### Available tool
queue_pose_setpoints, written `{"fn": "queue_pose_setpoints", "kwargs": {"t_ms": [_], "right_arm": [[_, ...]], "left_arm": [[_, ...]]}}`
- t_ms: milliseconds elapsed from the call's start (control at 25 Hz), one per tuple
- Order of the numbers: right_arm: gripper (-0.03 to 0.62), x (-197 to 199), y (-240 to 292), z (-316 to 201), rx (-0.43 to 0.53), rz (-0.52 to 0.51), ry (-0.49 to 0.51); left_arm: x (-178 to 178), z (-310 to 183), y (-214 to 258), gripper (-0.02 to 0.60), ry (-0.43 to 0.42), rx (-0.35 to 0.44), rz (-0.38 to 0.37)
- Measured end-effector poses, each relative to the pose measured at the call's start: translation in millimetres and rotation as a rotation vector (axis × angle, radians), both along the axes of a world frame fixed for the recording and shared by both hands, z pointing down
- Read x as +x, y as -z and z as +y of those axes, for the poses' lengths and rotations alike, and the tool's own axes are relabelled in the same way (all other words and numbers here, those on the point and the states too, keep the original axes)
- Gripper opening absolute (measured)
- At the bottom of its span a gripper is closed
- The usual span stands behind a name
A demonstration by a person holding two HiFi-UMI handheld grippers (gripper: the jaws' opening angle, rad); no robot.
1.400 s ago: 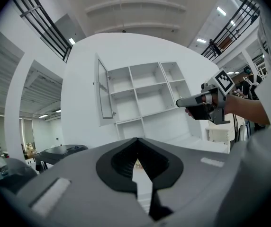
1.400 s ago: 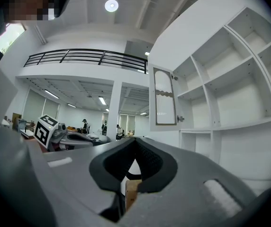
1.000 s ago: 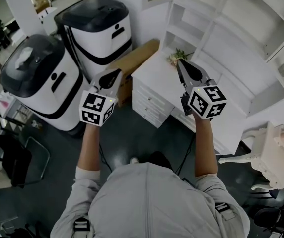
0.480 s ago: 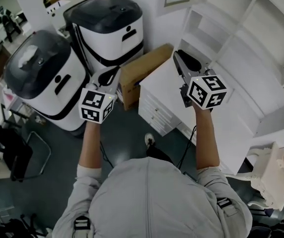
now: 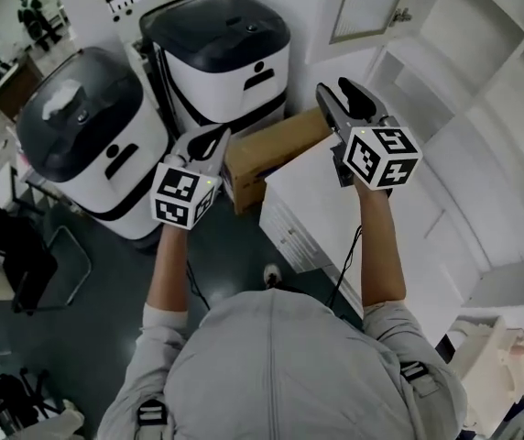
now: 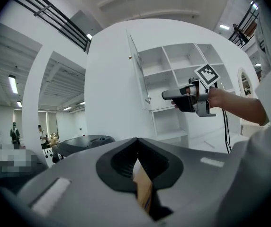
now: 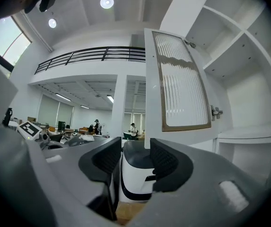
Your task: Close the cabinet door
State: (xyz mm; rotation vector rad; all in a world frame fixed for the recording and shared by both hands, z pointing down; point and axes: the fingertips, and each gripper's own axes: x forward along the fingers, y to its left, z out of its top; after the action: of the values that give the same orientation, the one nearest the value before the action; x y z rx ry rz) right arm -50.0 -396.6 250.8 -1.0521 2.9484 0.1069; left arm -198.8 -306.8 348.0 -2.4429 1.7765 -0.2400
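Your right gripper (image 7: 134, 156) has its jaws partway apart. They have just been opening, and nothing sits between them. Through the gap you look at a rounded white-and-black machine (image 7: 136, 176) standing on the floor farther off.

The cabinet door (image 7: 180, 86) hangs open, above and just right of that gap and farther away than the jaw tips. It is swung out from the white shelf unit (image 5: 486, 71) on your right. The right gripper view shows the door's ribbed glass panel in a brown frame, with a hinge (image 7: 215, 111) on the edge next to the shelves. The gripper is clear of the door and touches no part of it.

Your left gripper (image 6: 137, 140) is closed, with its tips meeting and nothing held. Below the tips you see a strip of the cardboard box (image 5: 271, 149) that lies beyond it. In the head view this gripper is held out level on your left, over the dark floor (image 5: 234, 255), pointing toward that box.

The box sits between the far machine and the white worktop (image 5: 315, 189) of a low drawer unit. Your right arm reaches over that worktop. A second rounded machine (image 5: 92, 140) stands at the left, beside the first.
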Motion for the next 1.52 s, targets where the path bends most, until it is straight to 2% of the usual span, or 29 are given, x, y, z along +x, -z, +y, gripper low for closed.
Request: {"fn": "queue_pose_setpoints", "kwargs": {"t_ms": [360,640,840,880,1080,1200,1520], "right_arm": [[0.261,-29.8,-0.3,-45.5,0.006,0.028,0.002],[0.302,-43.4,3.0,-69.0,0.044,0.053,-0.065],[0.306,-37.8,1.1,-87.2,0.084,0.101,-0.194],[0.324,-37.1,0.5,-89.3,0.084,0.105,-0.204],[0.325,-34.4,0.4,-88.0,0.064,0.087,-0.196],[0.302,-31.1,1.6,-83.1,0.059,0.081,-0.182],[0.302,-2.0,3.7,-68.6,0.038,0.052,-0.200]], "left_arm": [[-29.0,-7.5,-10.8,0.017,0.105,-0.029,0.025],[-47.1,-7.6,-13.7,0.018,0.154,-0.043,0.031],[-47.8,-10.5,-14.3,0.018,0.142,-0.050,0.024],[-48.3,-10.9,-14.4,0.018,0.139,-0.052,0.023],[-44.4,-13.1,-15.1,0.018,0.117,-0.059,0.024],[-39.0,-13.8,-15.4,0.018,0.093,-0.066,0.020],[-23.8,-9.6,-14.8,0.018,0.037,-0.075,0.009]]}}
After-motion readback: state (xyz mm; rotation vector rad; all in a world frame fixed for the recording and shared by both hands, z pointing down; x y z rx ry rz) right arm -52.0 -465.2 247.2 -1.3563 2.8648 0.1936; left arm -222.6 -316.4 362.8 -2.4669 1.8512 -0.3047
